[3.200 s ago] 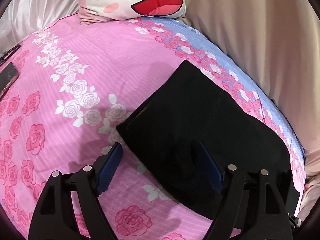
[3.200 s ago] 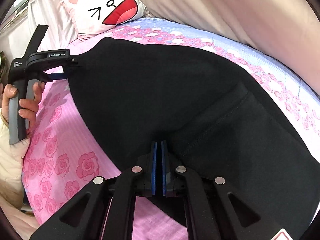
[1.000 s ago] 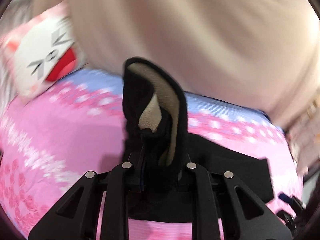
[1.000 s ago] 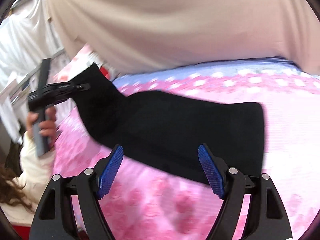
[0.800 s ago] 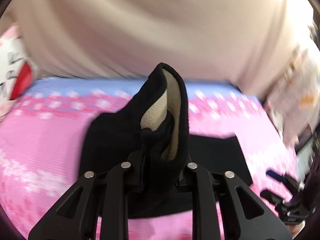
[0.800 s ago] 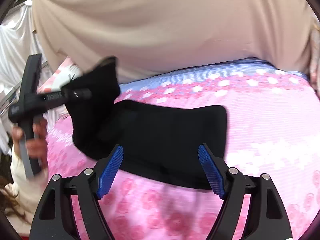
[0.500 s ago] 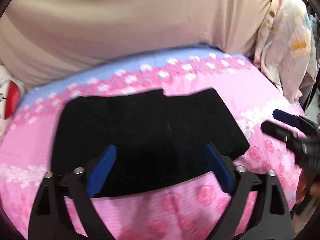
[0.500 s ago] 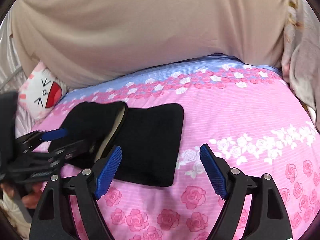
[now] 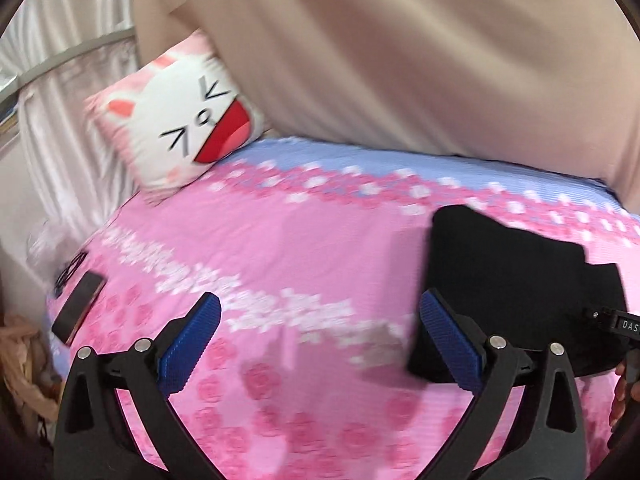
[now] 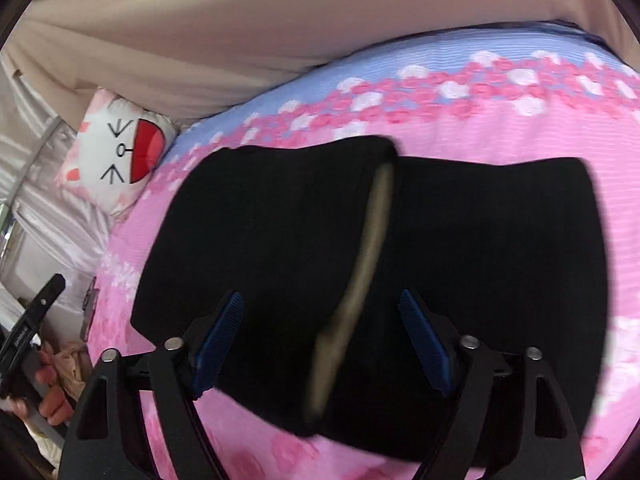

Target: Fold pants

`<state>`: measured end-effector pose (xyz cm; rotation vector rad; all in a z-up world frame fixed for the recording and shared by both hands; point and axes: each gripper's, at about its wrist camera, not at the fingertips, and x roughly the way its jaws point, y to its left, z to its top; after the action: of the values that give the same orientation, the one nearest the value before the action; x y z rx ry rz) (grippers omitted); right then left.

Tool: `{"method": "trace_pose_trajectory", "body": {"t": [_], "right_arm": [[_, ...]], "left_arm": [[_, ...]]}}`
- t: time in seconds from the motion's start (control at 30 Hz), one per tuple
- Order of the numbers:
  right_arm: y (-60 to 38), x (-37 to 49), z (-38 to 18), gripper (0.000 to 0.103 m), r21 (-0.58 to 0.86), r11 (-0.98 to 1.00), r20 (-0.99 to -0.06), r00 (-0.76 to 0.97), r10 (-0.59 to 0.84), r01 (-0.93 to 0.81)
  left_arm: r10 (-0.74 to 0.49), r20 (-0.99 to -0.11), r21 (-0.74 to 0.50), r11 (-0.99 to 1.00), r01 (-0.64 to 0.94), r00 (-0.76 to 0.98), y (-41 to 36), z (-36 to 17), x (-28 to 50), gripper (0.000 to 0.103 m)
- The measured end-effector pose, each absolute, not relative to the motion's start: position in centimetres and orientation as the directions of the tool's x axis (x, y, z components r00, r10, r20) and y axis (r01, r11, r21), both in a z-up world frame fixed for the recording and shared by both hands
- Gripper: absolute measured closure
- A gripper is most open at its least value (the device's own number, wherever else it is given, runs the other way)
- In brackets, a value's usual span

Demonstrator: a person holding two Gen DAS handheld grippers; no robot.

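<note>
Folded black pants lie directly ahead of the right tool, off to the left tool's right.

The pants (image 10: 460, 272) rest on the pink floral bed (image 10: 560, 128), right of the cat pillow (image 10: 120, 152). Right tool (image 10: 320, 340) hovers open above them, straddling the beige-lined fold edge (image 10: 372, 240); left tool (image 9: 316, 340), likewise open and empty, faces bare bedspread. The right tool is nearer.

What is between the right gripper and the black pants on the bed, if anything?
Nothing visible. The right gripper hangs open directly over the folded black pants, with its blue fingers apart. Only the pants' own pale lining edge lies below it.
</note>
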<state>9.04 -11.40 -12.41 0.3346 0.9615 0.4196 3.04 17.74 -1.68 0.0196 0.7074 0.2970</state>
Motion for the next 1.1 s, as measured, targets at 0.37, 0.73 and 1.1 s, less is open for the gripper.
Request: {"method": "trace_pose_trajectory", "body": {"t": [0.37, 0.73, 1.1], "right_arm": [[-16.0, 5.9, 0.1, 0.089, 0.379, 0.886, -0.554, 0.701, 0.449, -0.267], [-24.4, 4.6, -9.0, 0.071, 0.396, 0.918, -0.670, 0.690, 0.274, 0.020], [-18.3, 11.9, -5.6, 0.101, 0.159, 0.957, -0.699, 0.658, 0.282, -0.240]], "left_arm": [[0.161, -0.647, 0.046, 0.984, -0.173, 0.745, 14.9, -1.3, 3.7, 0.005], [0.029, -0.743, 0.027, 1.000, -0.013, 0.669, 8.0, -5.0, 7.1, 0.005], [0.068, -0.767, 0.077, 0.997, -0.014, 0.638, 5.0, -7.7, 8.1, 0.005]]}}
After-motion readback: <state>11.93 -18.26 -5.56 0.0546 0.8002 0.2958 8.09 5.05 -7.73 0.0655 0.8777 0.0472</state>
